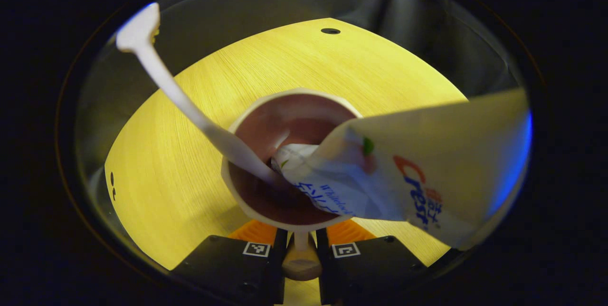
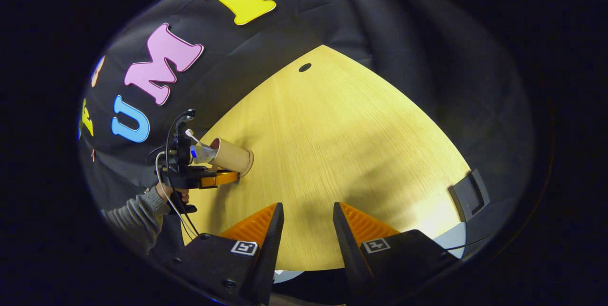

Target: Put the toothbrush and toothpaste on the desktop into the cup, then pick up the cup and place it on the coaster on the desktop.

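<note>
You are carrying the cup (image 1: 285, 163) with your left hand-held gripper (image 1: 300, 249), whose two fingers are pinching the cup's handle (image 1: 300, 261) at six o'clock in the left gripper view; the toothbrush (image 1: 166, 82) is leaning out toward ten o'clock and the toothpaste (image 1: 418, 163) is slanting out toward three o'clock, both already standing in the cup. In the right gripper view that same load is hanging at nine o'clock, the cup (image 2: 232, 156) tipped on its side above the worktop (image 2: 342, 154) edge, beside your sleeve (image 2: 130, 213). The placing step is in hand, I judge, so you should be keeping the mouth level while travelling, because the long tube is top-heavy and could be sliding out. Be lowering straight down and releasing only once the base is sitting flat. Moving rightward, your right hand-held gripper (image 2: 308, 223) is hovering with its fingers spread apart over bare wood, holding nothing. The coaster is hard to pick out: a dark square thing (image 2: 468, 194) is lying at four o'clock on the worktop's rim in the right gripper view, but I cannot tell whether that is it. The cup's base is being hidden by its own body in the left gripper view.
</note>
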Available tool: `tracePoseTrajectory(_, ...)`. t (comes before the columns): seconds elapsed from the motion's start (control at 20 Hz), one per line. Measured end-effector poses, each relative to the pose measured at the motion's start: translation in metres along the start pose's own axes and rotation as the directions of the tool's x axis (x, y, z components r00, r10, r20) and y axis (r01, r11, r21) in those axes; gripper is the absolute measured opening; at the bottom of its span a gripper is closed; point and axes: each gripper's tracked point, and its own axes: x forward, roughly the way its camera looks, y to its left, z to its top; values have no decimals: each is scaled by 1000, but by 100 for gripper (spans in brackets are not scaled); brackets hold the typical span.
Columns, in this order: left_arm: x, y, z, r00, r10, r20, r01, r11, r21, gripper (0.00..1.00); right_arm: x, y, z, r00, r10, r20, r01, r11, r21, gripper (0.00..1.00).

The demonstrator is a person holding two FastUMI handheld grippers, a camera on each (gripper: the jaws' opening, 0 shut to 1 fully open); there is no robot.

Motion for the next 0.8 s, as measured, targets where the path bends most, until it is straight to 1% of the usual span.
tracePoseTrajectory(0.05,0,1,0,1000,0,-2,0,1000,-6,29,1,-1,1,1000,-2,3,2,1000,2,65)
tracePoseTrajectory(0.2,-1,0,2,1000,9,3,-9,1000,-15,34,2,2,2,1000,-1,0,1,1000,6,66)
tracePoseTrajectory(0.35,-9,-2,6,999,7,34,-7,1000,-10,51,4,6,3,1000,4,0,-4,1000,-1,68)
tracePoseTrajectory(0.4,-13,-2,8,999,9,45,-8,1000,-10,46,5,8,4,1000,8,0,-8,1000,-6,68)
tracePoseTrajectory(0.45,-18,-2,8,998,13,59,-12,1000,-11,54,5,11,5,1000,12,1,-12,1000,-11,68)
tracePoseTrajectory(0.5,-21,-2,10,997,13,76,-12,1000,-14,57,6,14,5,1000,18,4,-18,1000,-18,68)
tracePoseTrajectory(0.55,-25,-3,12,995,8,95,-6,1000,-18,62,6,18,7,1000,24,5,-24,999,-26,71)
tracePoseTrajectory(0.6,-30,-6,13,994,5,111,-2,1000,-25,63,5,19,6,1000,29,6,-29,999,-34,74)
tracePoseTrajectory(0.8,-58,-9,23,981,18,196,-6,998,-64,69,6,35,9,999,43,11,-43,998,-50,75)
